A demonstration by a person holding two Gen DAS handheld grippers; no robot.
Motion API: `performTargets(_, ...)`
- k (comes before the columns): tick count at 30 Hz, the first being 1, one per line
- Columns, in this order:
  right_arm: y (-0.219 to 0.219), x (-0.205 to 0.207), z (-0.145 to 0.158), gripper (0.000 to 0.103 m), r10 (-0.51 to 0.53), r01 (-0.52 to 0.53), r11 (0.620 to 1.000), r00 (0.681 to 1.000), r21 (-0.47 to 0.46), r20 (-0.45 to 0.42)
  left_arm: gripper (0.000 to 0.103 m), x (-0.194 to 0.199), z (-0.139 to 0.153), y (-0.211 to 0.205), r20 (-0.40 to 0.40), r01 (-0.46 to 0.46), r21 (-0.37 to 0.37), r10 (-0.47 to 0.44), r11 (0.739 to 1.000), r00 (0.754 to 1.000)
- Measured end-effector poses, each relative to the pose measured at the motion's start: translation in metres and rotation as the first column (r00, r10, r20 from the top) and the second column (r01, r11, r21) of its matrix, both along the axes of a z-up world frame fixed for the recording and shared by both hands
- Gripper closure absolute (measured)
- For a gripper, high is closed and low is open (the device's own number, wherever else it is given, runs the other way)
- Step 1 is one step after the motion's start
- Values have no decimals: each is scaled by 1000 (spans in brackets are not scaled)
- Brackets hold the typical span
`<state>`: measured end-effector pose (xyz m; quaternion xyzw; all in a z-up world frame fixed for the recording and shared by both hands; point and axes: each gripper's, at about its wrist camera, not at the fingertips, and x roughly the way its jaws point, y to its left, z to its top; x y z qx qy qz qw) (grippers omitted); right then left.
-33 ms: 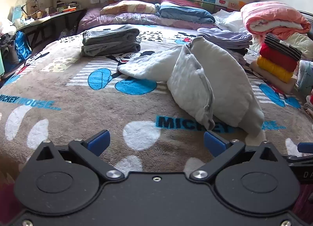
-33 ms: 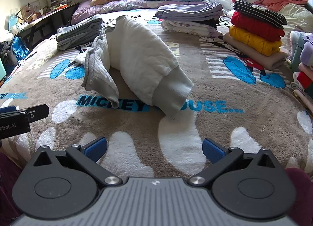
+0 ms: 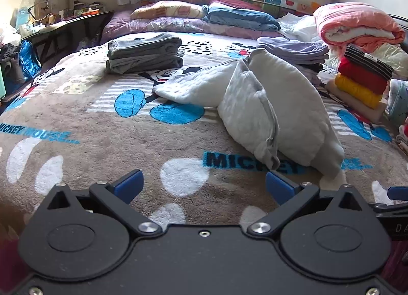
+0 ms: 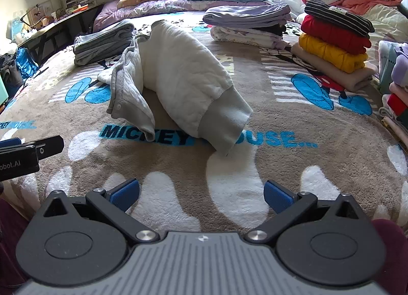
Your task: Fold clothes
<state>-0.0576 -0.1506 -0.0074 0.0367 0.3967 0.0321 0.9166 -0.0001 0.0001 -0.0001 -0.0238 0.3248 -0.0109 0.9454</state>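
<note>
A cream quilted garment (image 3: 285, 106) lies crumpled in a heap on the Mickey Mouse blanket (image 3: 102, 147), one grey-cuffed sleeve (image 4: 224, 121) pointing toward me. My left gripper (image 3: 204, 185) hovers over the blanket just short of the garment's near hem, open with nothing between its blue pads (image 3: 128, 185). My right gripper (image 4: 201, 191) is also open and empty, a short way in front of the sleeve cuff. The left gripper's side (image 4: 28, 152) shows at the left edge of the right wrist view.
Folded piles ring the garment: grey clothes (image 3: 145, 52) at the back left, lilac ones (image 3: 293, 50) behind it, and a striped, red, yellow and beige stack (image 4: 334, 42) to the right. A pink quilt (image 3: 357, 24) and pillows (image 3: 239, 14) sit by the headboard. A cluttered desk (image 3: 63, 24) stands left.
</note>
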Motion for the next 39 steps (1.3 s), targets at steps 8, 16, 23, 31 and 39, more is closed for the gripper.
performTargets(8, 2, 1, -2, 0, 2, -2, 1000, 1000, -4, -7, 0, 2, 0, -2, 13, 41, -18, -41, 999, 999)
performTargets(16, 5, 1, -3, 0, 4, -4, 1000, 1000, -7, -13, 0, 3, -5, 1, 14, 19, -29, -18, 999, 1000)
performTargets(23, 7, 3, -5, 0, 6, -6, 1000, 1000, -11, -20, 0, 4, -10, 2, 6, 24, -35, -24, 999, 1000)
performTargets(31, 8, 4, -6, 0, 7, -7, 1000, 1000, -17, -24, 0, 6, -12, 5, 9, 12, -53, -11, 999, 1000)
performTargets(39, 9, 6, -9, 0, 9, -10, 1000, 999, -18, -32, 0, 8, -16, 6, 0, 9, -62, -9, 998, 1000)
